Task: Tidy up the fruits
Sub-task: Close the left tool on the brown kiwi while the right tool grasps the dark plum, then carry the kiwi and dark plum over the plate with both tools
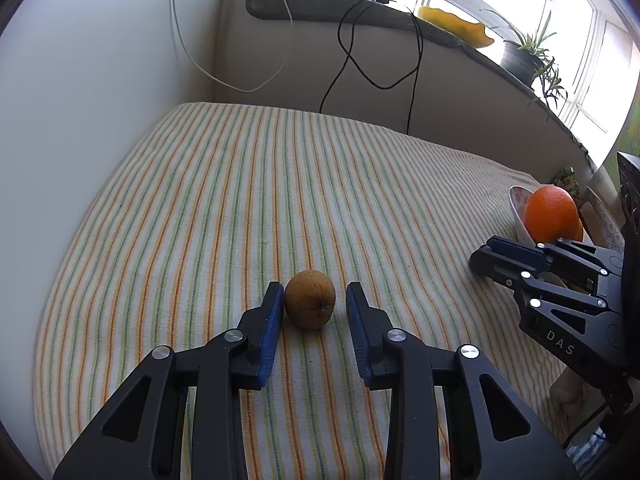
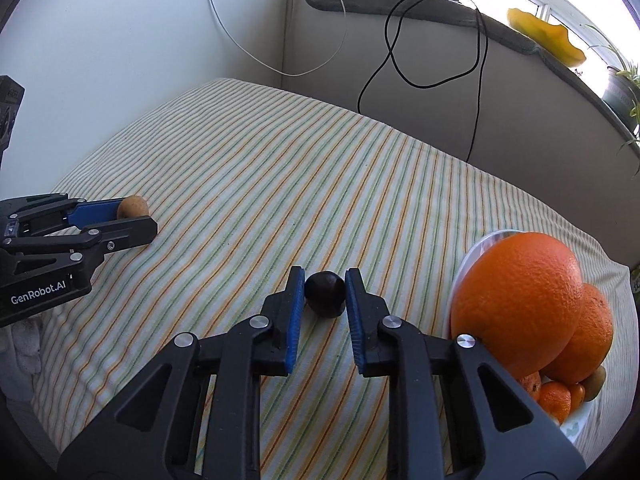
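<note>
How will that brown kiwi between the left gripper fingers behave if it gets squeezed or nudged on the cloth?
The kiwi is egg-shaped and lies loose on the striped cloth, so a nudge would probably roll it. Its skin looks matte and rough, so it likely won't slip against the blue pads of the left hand-held gripper. It is probably soft; squeeze gently.

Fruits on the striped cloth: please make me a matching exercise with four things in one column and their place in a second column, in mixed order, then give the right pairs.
Column 1
1. kiwi
2. dark plum
3. big orange
4. yellow dish

Column 2
A. on top of the pile in the white bowl
B. between the fingers of the left hand-held gripper
C. on the ledge by the window
D. between the fingers of the right hand-held gripper

Pairs: 1-B, 2-D, 3-A, 4-C
</note>
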`<state>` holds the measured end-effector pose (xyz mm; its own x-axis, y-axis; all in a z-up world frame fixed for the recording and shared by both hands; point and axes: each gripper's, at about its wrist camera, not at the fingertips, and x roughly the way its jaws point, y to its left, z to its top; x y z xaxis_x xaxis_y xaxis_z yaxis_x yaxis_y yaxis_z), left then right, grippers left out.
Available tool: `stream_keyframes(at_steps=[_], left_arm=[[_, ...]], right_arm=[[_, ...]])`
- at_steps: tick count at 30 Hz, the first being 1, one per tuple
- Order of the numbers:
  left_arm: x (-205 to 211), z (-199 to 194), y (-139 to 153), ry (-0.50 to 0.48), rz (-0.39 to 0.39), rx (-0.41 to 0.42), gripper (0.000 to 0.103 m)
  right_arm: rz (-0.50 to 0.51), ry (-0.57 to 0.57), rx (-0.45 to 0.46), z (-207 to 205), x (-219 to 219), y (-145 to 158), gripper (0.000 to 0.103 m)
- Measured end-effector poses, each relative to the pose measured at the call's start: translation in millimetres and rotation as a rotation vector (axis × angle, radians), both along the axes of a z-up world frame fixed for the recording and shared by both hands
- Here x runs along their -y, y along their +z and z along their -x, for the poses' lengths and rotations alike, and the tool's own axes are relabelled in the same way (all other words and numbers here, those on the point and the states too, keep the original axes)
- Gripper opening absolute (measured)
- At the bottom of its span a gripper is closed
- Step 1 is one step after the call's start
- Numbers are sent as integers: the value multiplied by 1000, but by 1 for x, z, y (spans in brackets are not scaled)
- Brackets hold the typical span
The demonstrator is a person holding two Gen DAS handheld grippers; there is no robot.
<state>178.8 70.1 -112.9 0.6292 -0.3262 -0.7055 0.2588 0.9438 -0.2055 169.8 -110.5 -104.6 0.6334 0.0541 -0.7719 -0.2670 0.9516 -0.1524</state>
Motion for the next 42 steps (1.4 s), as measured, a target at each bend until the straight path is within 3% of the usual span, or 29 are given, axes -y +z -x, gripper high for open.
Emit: stream_keyframes(at_steps=[6, 24, 42], left_arm=[[-5, 2, 0, 7, 19, 5, 23], [1, 12, 19, 24, 4, 48, 23], [60, 31, 63, -54, -10, 139, 23]], right_arm=[[-44, 2, 20, 5, 4, 6, 21], [-167, 66, 43, 25, 8, 27, 21], [-280, 121, 109, 58, 42, 71, 21]])
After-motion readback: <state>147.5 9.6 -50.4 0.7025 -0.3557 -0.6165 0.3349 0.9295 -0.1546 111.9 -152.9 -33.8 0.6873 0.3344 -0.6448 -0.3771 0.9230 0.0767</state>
